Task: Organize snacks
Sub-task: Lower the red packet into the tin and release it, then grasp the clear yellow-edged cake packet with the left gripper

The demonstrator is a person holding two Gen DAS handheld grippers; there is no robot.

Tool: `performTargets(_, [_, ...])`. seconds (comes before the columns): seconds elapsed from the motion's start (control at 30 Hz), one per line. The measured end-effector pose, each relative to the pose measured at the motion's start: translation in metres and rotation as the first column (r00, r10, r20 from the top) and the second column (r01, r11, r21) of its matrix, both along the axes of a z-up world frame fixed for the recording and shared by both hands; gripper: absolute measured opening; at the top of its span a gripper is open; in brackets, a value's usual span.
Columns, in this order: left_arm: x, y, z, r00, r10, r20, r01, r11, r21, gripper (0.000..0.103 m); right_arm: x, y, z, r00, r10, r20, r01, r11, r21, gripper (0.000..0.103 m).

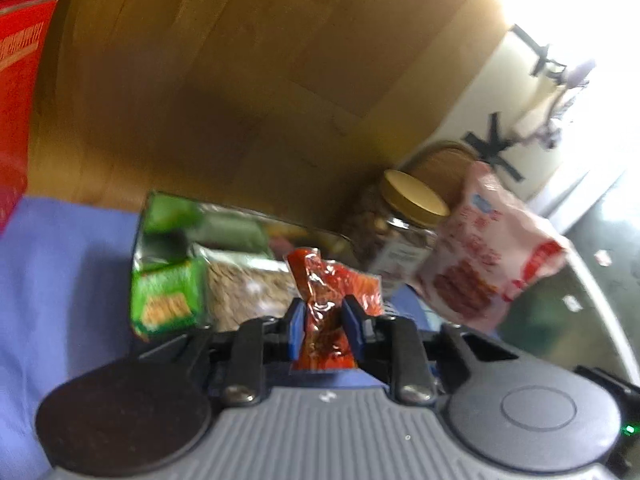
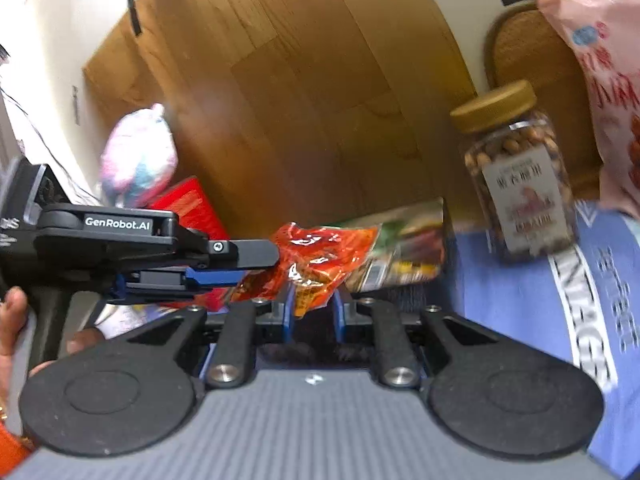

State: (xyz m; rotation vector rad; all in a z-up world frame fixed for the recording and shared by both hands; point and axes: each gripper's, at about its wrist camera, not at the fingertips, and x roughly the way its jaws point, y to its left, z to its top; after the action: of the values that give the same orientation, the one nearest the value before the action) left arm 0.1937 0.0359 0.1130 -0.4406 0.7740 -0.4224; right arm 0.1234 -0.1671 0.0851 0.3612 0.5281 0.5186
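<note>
Clearly, the blue cloth [image 1: 60,264] covers most of the near surface, with the wooden floor [image 1: 248,80] behind it. On the far side of the cloth lie the bigger snacks: a pink bag [image 1: 492,248] at the right, a jar of nuts [image 2: 520,176] with a gold lid beside it, and a green packet [image 1: 168,300] at the left, next to a flat pack of brownish pieces.

The smallest thing is the red snack packet [image 1: 324,312]. The left gripper [image 1: 323,322] is clenched on it, the crinkled foil pinched between both blue pads. In the right wrist view the same packet hangs out from the left gripper, and its lower end sits between the fingers of the right gripper [image 2: 314,310]. These fingers seem not fully closed; if they press the foil I cannot tell.

This looks like a handover or a two-handed carry. To do it well, the right gripper should grip the packet firmly before the left one lets go, holding the foil edge and not crushing the content.
</note>
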Motion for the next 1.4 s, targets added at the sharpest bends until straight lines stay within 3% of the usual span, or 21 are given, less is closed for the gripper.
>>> performTargets(0.07, [0.009, -0.002, -0.004, 0.999, 0.047, 0.0, -0.047, 0.996, 0.079, 0.037, 0.01, 0.011, 0.0, 0.999, -0.024, 0.025, 0.026, 0.997, -0.072, 0.029])
performTargets(0.13, [0.011, -0.003, -0.006, 0.997, 0.076, 0.015, -0.077, 0.985, 0.157, 0.04, 0.015, 0.019, -0.001, 0.998, -0.037, 0.051, 0.043, 0.99, -0.136, 0.03])
performTargets(0.2, [0.005, 0.0, -0.004, 0.995, 0.094, 0.041, -0.1, 0.976, 0.191, 0.046, 0.013, 0.019, -0.001, 0.995, -0.069, 0.073, 0.081, 0.982, -0.171, 0.039])
performTargets(0.4, [-0.051, 0.016, 0.004, 0.99, 0.08, 0.117, -0.105, 0.967, 0.231, 0.047, -0.021, -0.015, -0.004, 0.998, -0.058, -0.002, 0.058, 0.998, 0.005, 0.039])
performTargets(0.53, [-0.095, 0.029, -0.013, 0.996, 0.036, 0.077, -0.053, 0.97, 0.237, 0.047, -0.058, -0.018, -0.021, 0.995, 0.046, -0.086, -0.038, 0.995, 0.09, 0.039])
performTargets(0.77, [-0.148, 0.07, -0.041, 0.999, 0.053, -0.013, -0.049, 0.973, 0.225, 0.047, -0.13, 0.018, -0.042, 0.948, 0.296, -0.115, -0.296, 0.955, 0.02, 0.039])
performTargets(0.97, [-0.159, 0.094, -0.068, 0.993, 0.046, -0.104, -0.036, 0.994, 0.101, 0.054, -0.147, 0.028, -0.06, 0.895, 0.378, -0.238, -0.366, 0.926, 0.094, 0.039])
performTargets(1.1, [-0.165, 0.089, -0.079, 0.992, 0.03, -0.12, -0.027, 0.999, 0.029, 0.053, -0.139, 0.05, -0.064, 0.889, 0.38, -0.256, -0.374, 0.925, 0.074, 0.039])
performTargets(1.4, [-0.156, 0.089, -0.071, 0.993, 0.03, -0.113, -0.053, 0.978, -0.2, 0.055, -0.128, 0.063, -0.025, 0.938, 0.326, -0.115, -0.32, 0.945, 0.064, 0.039])
